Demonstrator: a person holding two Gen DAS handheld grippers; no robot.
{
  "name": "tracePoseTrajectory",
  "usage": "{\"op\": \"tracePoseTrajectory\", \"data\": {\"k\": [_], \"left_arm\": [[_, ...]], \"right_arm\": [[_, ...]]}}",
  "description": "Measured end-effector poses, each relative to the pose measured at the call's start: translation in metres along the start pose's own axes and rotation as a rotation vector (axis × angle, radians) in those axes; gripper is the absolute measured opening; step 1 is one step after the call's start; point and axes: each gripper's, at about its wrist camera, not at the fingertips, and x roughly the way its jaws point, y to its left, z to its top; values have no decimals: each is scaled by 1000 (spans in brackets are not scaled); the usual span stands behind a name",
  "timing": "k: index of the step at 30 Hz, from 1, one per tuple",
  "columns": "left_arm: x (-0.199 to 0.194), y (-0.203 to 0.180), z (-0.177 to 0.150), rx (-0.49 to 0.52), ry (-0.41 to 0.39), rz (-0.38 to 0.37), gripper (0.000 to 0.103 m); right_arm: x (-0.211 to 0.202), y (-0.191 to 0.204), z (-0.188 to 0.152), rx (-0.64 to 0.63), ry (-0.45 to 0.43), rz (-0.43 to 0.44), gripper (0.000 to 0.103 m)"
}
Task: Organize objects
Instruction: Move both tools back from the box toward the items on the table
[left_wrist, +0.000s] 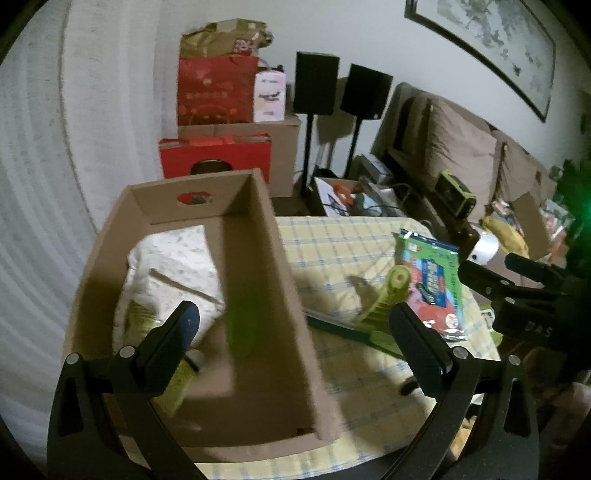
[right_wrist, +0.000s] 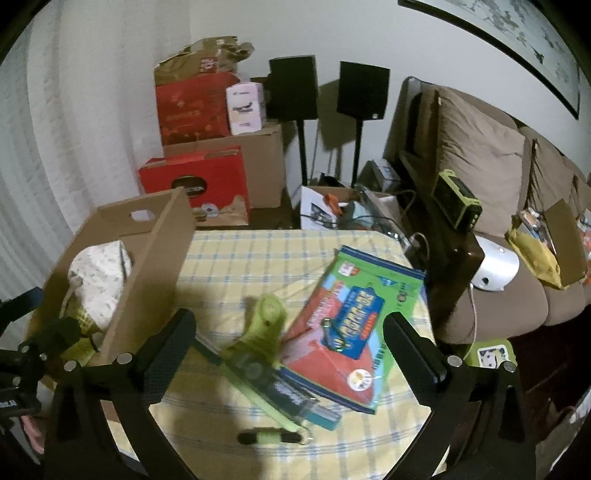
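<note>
Glossy plastic pouch (right_wrist: 354, 328) on the checked cloth looks light, floppy and slippery; take an edge; right gripper (right_wrist: 291, 345) and left gripper (left_wrist: 295, 339) both gape, empty.

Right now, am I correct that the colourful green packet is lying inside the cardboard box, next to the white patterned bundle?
Not quite. The colourful green packet lies outside the cardboard box, on the checked tablecloth to the box's right, as the right wrist view shows. The white patterned bundle is indeed inside the box.

White wall (right_wrist: 351, 33), brown sofa (right_wrist: 480, 177), two speakers (right_wrist: 293, 86).
</note>
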Motion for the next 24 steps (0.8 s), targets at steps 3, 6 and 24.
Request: {"op": "tracePoseTrajectory", "data": {"k": [3,6,24], "left_arm": [[2,-11,-1,20,9,-27,103],[6,-22,-4,42,23,-42,103],[26,-32,-16,-6,84,-149,103]], "right_arm": [[-1,-16,-4,12,0,-14,102],[1,-30,-8,27,8,-19,102],[17,-73,-39,85,48,20,102]]}}
